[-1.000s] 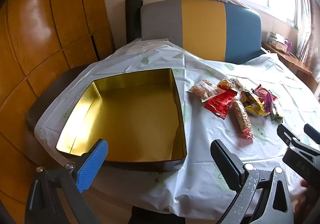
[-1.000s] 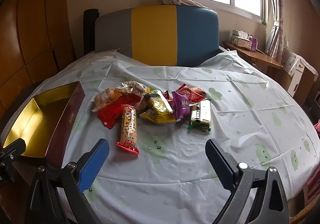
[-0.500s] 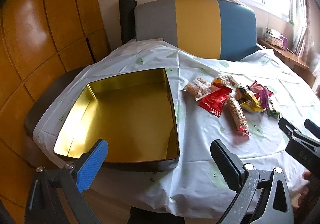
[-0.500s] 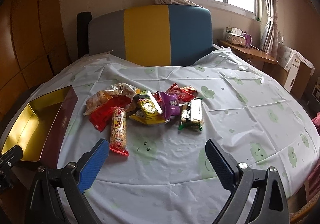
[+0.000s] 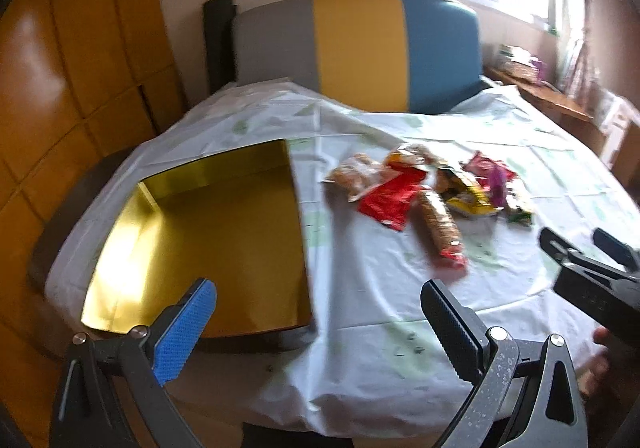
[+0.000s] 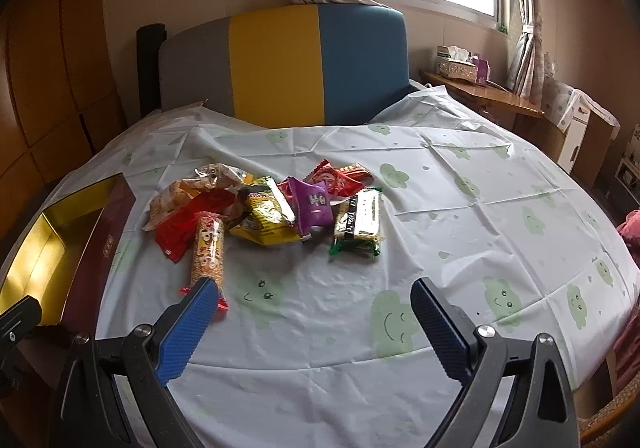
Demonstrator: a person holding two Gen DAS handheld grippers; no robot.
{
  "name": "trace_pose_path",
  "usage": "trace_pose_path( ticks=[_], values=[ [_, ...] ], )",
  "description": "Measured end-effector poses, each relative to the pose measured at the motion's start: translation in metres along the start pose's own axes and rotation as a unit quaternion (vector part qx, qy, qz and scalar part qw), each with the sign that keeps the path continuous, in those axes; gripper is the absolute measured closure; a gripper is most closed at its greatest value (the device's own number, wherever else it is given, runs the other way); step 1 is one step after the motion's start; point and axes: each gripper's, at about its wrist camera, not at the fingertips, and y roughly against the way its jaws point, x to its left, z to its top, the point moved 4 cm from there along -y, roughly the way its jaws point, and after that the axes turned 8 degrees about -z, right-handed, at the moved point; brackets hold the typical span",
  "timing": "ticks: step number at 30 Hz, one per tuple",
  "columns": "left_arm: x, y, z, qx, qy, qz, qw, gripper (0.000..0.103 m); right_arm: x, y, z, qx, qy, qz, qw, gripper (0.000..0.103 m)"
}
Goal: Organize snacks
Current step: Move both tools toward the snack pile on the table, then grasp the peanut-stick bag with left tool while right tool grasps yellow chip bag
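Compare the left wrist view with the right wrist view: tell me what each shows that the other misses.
Left wrist only: the gold tin's whole bare floor, and the right gripper at the edge. Right wrist only: the tin's maroon outer wall, the tissue box on the side shelf, and the green-and-white packet seen sharply. Both: the snack pile, the long biscuit tube, the tablecloth and open, empty jaws.

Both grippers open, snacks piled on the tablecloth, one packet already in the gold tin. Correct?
Not quite: the gold tin is empty, as the left wrist view shows. The rest holds: left gripper and right gripper are open, and the snacks lie piled on the tablecloth.
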Motion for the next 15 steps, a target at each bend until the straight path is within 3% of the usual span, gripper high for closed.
trace_pose_path(
  ticks=[7, 12, 13, 15],
  values=[
    [-0.019, -0.006, 0.008, 0.001, -0.024, -0.044, 0.9988, 0.000, -0.015, -0.004, 0.002, 0.002, -0.012, -0.013, 1.000, 0.005],
    [-0.036, -0.036, 0.015, 0.070, -0.016, -0.096, 0.9927, 0.000, -0.033, -0.013, 0.002, 0.013, -0.028, -0.025, 0.999, 0.005],
    [-0.039, -0.045, 0.017, 0.092, -0.006, -0.111, 0.9895, 0.003, -0.037, -0.015, 0.002, 0.016, -0.033, -0.027, 0.999, 0.005],
    [-0.046, -0.060, 0.021, 0.116, 0.010, -0.137, 0.9838, 0.020, -0.044, -0.018, 0.001, 0.020, -0.042, -0.033, 0.998, 0.005]
  ],
)
